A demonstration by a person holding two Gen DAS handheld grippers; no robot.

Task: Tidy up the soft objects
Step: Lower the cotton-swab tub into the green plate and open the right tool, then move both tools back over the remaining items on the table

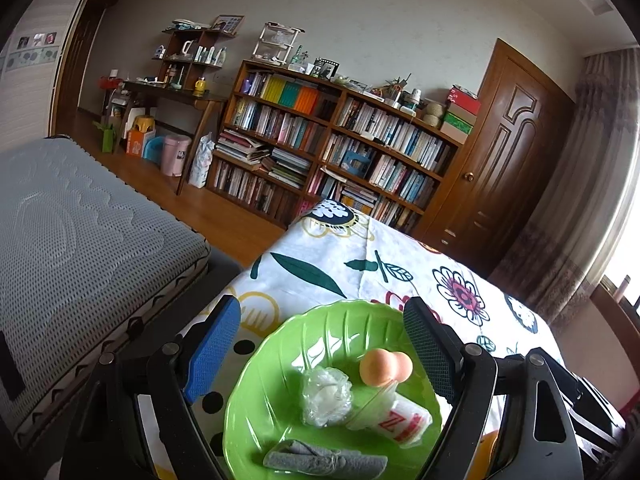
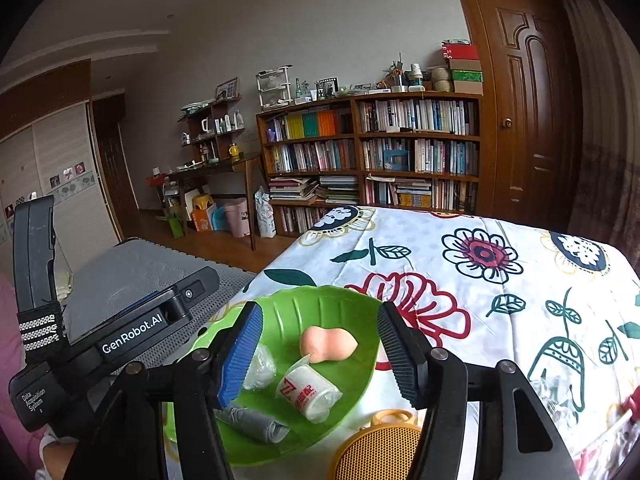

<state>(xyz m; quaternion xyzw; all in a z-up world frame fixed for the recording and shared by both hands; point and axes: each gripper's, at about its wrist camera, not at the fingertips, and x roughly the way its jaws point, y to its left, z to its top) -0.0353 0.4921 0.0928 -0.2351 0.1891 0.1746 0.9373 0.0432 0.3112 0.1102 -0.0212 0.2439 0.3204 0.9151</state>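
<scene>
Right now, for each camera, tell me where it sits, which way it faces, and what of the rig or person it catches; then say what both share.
Left wrist: on the left gripper, looking down over the green bowl toward the bookshelf; only its own open fingers show.
Right wrist: on the right gripper, facing the same bowl and bookshelf from further right; its open fingers, the left gripper's body and a pink sleeve show.
Shared: bowl, peach sponge, floral cloth, bookshelf, door.
</scene>
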